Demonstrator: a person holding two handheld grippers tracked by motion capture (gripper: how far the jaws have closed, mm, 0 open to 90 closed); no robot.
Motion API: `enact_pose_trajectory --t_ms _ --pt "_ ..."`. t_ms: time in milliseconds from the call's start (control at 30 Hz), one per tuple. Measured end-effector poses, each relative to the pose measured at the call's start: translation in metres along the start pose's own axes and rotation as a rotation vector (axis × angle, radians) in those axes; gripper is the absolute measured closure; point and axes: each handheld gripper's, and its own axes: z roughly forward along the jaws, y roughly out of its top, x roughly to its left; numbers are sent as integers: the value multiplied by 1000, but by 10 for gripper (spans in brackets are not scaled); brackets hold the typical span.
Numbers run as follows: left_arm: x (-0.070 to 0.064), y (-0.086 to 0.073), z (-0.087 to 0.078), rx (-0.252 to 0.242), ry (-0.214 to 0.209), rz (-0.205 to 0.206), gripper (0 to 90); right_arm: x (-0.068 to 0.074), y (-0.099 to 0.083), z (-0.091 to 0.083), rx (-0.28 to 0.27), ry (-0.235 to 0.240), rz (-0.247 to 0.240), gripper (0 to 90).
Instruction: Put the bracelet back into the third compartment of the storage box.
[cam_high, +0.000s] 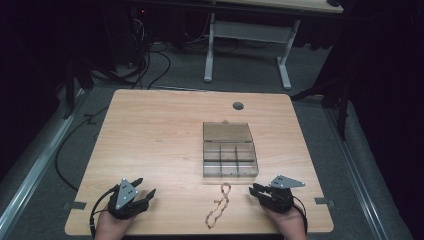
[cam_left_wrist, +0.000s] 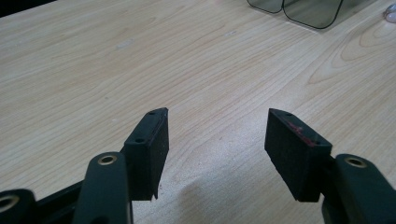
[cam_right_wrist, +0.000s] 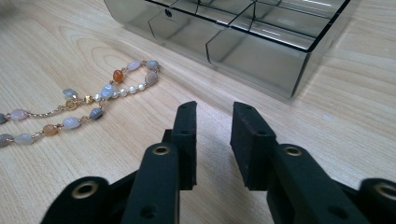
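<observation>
Getting ready to pick up the bead necklace (cam_high: 218, 205)

The right gripper (cam_high: 256, 190) had its jaws a little apart, empty; the left gripper (cam_high: 146, 188) jaws wide apart. Best to pinch the beads gently near the box (cam_high: 230, 160).

Left tool (cam_high: 146, 192) jaws wide apart; right tool (cam_high: 253, 189) jaws narrowly parted, both low.

Beaded necklace (cam_high: 218, 205) (pastel stones, small pearls, gold links) lies loosely on table, just before open compartment box (cam_high: 229, 149).
</observation>
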Motion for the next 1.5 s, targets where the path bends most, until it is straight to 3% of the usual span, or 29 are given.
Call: enact_pose_trajectory --t_ms 100,233,333,367,400,433,467,500,533,567,833,900,1000,1133,1500 --pt "0 0 0 0 0 -2 405 0 0 0 1 -3 -3 753" --pt "0 0 0 -2 3 1 407 6 3 1 13 2 -30 883" --pt "0 0 0 0 4 1 408 12 7 2 16 12 -52 900" --pt "-1 0 0 1 4 1 408 22 11 5 19 35 -82 900" --pt "-1 0 0 3 4 2 408 22 11 5 19 35 -82 900" --pt "-1 0 1 5 6 3 408 34 16 10 22 64 -117 900" --pt "-1 0 1 5 6 3 408 34 16 10 22 64 -117 900" --pt "-1 0 1 4 7 2 408 48 21 17 43 102 -150 900" --pt "-1 0 1 5 7 2 408 48 21 17 43 102 -150 900" --pt "0 0 0 3 5 2 408 61 26 26 66 129 -197 900" --pt "0 0 0 -1 0 1 407 89 39 52 116 202 -268 900" --pt "0 0 0 -2 -1 2 407 97 39 60 148 202 -302 900" --pt "0 0 0 -3 -2 3 407 99 37 63 171 188 -319 900" --pt "0 0 0 -2 -2 2 408 92 35 57 173 176 -307 900" --pt "-1 0 1 7 4 7 408 54 16 25 162 112 -211 900"
